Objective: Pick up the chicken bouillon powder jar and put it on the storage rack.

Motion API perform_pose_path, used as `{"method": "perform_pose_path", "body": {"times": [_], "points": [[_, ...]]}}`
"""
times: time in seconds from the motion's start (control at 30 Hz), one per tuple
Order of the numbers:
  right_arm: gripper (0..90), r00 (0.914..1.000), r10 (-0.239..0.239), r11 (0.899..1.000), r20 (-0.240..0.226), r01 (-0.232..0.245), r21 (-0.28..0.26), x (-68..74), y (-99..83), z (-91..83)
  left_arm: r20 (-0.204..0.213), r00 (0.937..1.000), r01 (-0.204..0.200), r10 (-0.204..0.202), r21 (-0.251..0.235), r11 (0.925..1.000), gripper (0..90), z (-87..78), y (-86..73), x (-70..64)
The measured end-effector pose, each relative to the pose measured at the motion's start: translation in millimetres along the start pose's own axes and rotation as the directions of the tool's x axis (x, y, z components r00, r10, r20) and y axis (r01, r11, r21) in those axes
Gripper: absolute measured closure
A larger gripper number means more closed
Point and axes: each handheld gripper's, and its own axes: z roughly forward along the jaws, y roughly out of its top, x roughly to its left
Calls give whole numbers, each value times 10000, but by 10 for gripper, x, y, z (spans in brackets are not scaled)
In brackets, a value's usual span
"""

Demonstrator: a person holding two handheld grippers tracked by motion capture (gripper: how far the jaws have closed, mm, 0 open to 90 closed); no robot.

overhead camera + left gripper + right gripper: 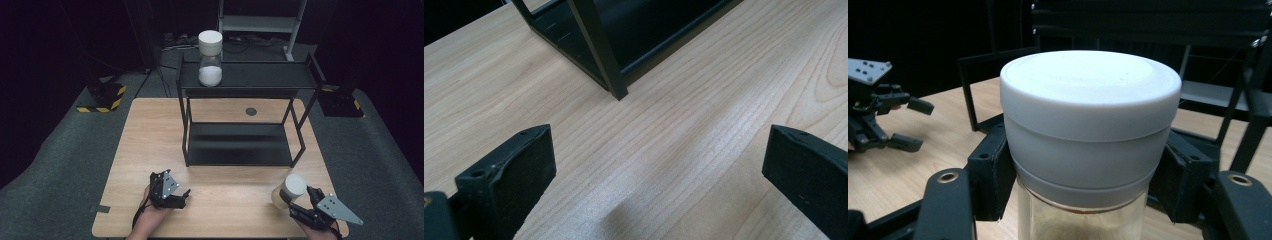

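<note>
**Jar gripped at the table's near right corner**

The white-lidded jar (290,191) is clamped just under its lid by the right gripper (296,198) — jaws pressed to both sides. The left gripper (183,195) is held wide and empty above the wooden table (150,135), near the black shelf rack (240,145) — a second jar (210,59) is seen on its top shelf

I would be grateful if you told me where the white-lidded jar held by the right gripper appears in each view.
High view: the jar sits at lower right, clamped in the right gripper.
Left gripper view: the camera looks at tabletop and the shelf's foot, away from the jar.
Right gripper view: the jar is at centre, between the jaws.
Shared landmark: the black shelf rack.
</note>
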Motion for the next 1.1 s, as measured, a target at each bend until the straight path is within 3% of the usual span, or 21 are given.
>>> {"method": "perform_pose_path", "body": {"times": [0.37, 1.1], "points": [[343, 9998, 35, 9997, 202, -30, -249, 35, 189, 16, -29, 10000, -36, 36, -75, 10000, 10, -6, -13, -11], [343, 9999, 125, 9983, 57, -122, -561, -34, 755, 292, 199, 9998, -12, 17, -216, 9998, 10, -18, -39, 35]]}}
